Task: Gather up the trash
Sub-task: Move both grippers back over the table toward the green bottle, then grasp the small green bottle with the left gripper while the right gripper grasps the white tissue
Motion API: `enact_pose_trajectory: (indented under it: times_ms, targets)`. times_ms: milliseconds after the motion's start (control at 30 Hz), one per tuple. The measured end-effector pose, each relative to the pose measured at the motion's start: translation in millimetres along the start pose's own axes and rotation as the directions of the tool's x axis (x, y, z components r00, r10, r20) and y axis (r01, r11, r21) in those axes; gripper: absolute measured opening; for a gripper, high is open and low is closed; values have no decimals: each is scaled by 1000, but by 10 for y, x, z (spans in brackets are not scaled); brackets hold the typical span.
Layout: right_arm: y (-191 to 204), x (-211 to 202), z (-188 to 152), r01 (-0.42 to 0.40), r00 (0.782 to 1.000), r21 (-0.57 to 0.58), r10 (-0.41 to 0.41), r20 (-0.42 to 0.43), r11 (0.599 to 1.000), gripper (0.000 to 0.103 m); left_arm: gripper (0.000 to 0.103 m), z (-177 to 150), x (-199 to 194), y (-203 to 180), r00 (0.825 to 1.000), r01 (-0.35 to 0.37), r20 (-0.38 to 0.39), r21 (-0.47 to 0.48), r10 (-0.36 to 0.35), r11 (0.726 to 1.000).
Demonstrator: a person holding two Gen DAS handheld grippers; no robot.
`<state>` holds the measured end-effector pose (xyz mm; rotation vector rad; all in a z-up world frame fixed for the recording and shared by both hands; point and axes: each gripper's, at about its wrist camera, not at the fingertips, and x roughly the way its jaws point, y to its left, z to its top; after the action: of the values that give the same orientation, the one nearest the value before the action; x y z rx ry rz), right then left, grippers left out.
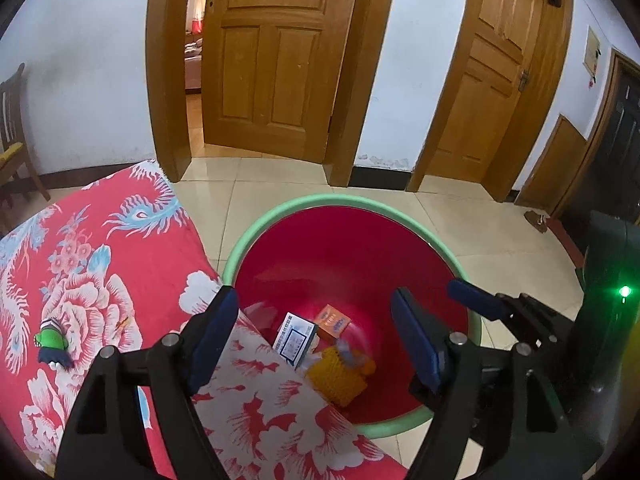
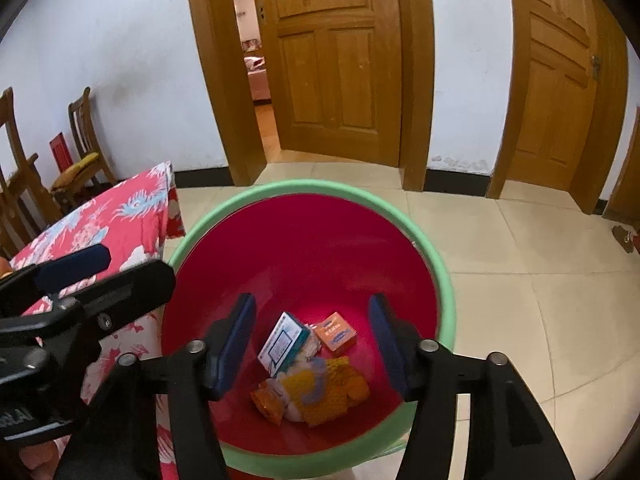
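Observation:
A red trash bin with a green rim stands on the floor beside the table. In it lie a white and teal box, an orange box and a yellow foam net with wrappers. My left gripper is open and empty over the table edge and the bin. My right gripper is open and empty above the bin's mouth. The right gripper also shows at the right of the left wrist view. A small green toy figure lies on the table.
The table carries a red floral cloth. Wooden chairs stand by the wall at the left. Two wooden doors are ahead, one ajar. The floor is beige tile.

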<state>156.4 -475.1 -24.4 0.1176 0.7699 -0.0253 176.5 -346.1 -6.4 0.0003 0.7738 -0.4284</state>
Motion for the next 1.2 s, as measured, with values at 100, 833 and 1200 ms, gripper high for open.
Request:
enact_pose_trajectory:
  times_ms: [100,833,1200]
  targets:
    - [-54,-1,-8,-9,1000,22,9,-11,1000,61,78,-1,-17,-35,1000,-11,2,14,11,1000]
    - [196,-121,94,-30,999,15,30,14,999,67,78,118,-516,801,989,-150,-6,-6,150,989]
    - [623,-203,139,-110,994,0,110,20,994,73,78,-259,-344,1582,966,-237,-136,-126,220,963]
